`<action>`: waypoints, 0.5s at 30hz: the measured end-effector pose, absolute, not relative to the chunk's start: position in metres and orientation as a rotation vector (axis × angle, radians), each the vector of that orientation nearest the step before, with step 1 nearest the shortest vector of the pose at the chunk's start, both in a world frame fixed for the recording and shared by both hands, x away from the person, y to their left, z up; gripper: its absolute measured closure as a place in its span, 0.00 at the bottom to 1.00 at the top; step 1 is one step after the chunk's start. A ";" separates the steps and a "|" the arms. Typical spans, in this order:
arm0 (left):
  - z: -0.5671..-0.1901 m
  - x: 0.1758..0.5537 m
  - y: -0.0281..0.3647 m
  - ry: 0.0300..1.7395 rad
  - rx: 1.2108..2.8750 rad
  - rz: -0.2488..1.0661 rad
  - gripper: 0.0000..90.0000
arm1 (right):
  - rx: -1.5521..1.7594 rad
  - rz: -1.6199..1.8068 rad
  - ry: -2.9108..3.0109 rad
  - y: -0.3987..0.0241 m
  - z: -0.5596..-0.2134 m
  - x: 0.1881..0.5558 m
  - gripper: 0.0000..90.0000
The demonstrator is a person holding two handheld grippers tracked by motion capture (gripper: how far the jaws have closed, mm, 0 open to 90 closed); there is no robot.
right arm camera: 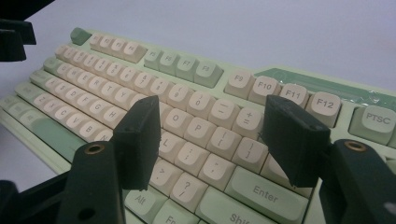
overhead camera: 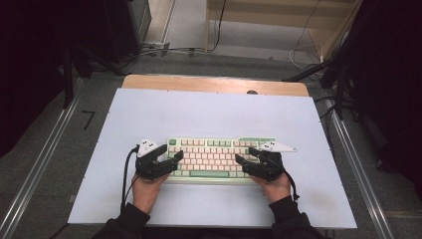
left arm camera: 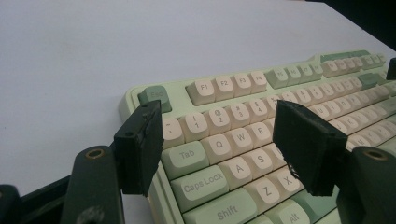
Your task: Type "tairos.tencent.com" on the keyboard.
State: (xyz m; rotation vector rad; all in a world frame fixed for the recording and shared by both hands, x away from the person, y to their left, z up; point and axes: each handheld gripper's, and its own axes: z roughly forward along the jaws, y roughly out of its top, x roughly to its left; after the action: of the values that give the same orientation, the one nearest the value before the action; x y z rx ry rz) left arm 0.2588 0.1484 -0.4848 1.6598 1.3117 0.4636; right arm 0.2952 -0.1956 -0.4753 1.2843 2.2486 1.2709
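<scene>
Your two grippers hang over either end of a pale green mechanical keyboard with cream and sage keycaps (overhead camera: pixel 209 158), which lies flat near the middle of the white table sheet (overhead camera: pixel 199 109), long side facing you. The left gripper (overhead camera: pixel 171 157) sits above the keyboard's left end, and its own view has the jaws standing well apart over the Tab, Q and W keys (left arm camera: pixel 219 142), with nothing between them. The right gripper (overhead camera: pixel 245 159) mirrors it at the other end, its jaws likewise spread and empty above the bracket keys and the green Enter key (right arm camera: pixel 266 191). Whether any jaw tip is touching a keycap cannot be told from these views.

Expect a rigid plastic case that will not flex, probably with some heft for its size, so a lift from one end alone would likely tip it. The keycaps are the weak spot: smooth, rounded, and liable to pop off or sink if you pinch them, so treat them as no handle at all. The better purchase looks to be the case's short end walls or its raised rim, such as the left edge beside the green Esc key (left arm camera: pixel 154 95); take both ends together and keep the board level. The plastic sides look slick, so close squarely. The sheet under it looks smooth too, so a push from one side could send the board skating rather than let you grip it.
</scene>
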 end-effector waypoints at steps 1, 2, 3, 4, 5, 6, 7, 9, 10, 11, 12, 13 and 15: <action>-0.485 0.259 0.148 1.312 1.660 0.463 0.37 | 1.287 1.273 2.248 -0.196 -0.475 0.295 0.40; -0.485 0.259 0.148 1.312 1.659 0.462 0.37 | 1.284 1.274 2.248 -0.196 -0.475 0.295 0.40; -0.485 0.259 0.148 1.312 1.659 0.462 0.37 | 1.288 1.271 2.247 -0.196 -0.475 0.295 0.40; -0.485 0.259 0.148 1.311 1.660 0.462 0.37 | 1.289 1.272 2.245 -0.196 -0.475 0.295 0.40; -0.485 0.259 0.148 1.310 1.659 0.462 0.37 | 1.289 1.275 2.243 -0.196 -0.475 0.295 0.40; -0.485 0.259 0.148 1.308 1.660 0.463 0.37 | 1.288 1.277 2.241 -0.196 -0.475 0.295 0.40; -0.484 0.258 0.148 1.308 1.663 0.466 0.37 | 1.290 1.278 2.237 -0.197 -0.475 0.295 0.40; -0.485 0.258 0.147 1.304 1.668 0.471 0.37 | 1.292 1.284 2.232 -0.197 -0.474 0.295 0.40; -0.485 0.259 0.146 1.300 1.673 0.471 0.37 | 1.294 1.285 2.232 -0.198 -0.474 0.295 0.40; -0.485 0.259 0.146 1.301 1.677 0.469 0.37 | 1.295 1.285 2.232 -0.198 -0.474 0.296 0.40; -0.486 0.259 0.145 1.303 1.679 0.468 0.37 | 1.299 1.285 2.232 -0.198 -0.474 0.296 0.40; -0.486 0.259 0.145 1.304 1.680 0.470 0.37 | 1.299 1.283 2.232 -0.198 -0.474 0.296 0.40; -0.486 0.259 0.144 1.296 1.685 0.470 0.37 | 1.294 1.282 2.235 -0.197 -0.475 0.296 0.40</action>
State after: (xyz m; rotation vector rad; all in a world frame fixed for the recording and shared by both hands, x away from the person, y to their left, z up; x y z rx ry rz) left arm 0.2595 0.1438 -0.4864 1.6851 1.2963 0.4698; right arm 0.2960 -0.1972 -0.4746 1.2943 2.2353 1.2824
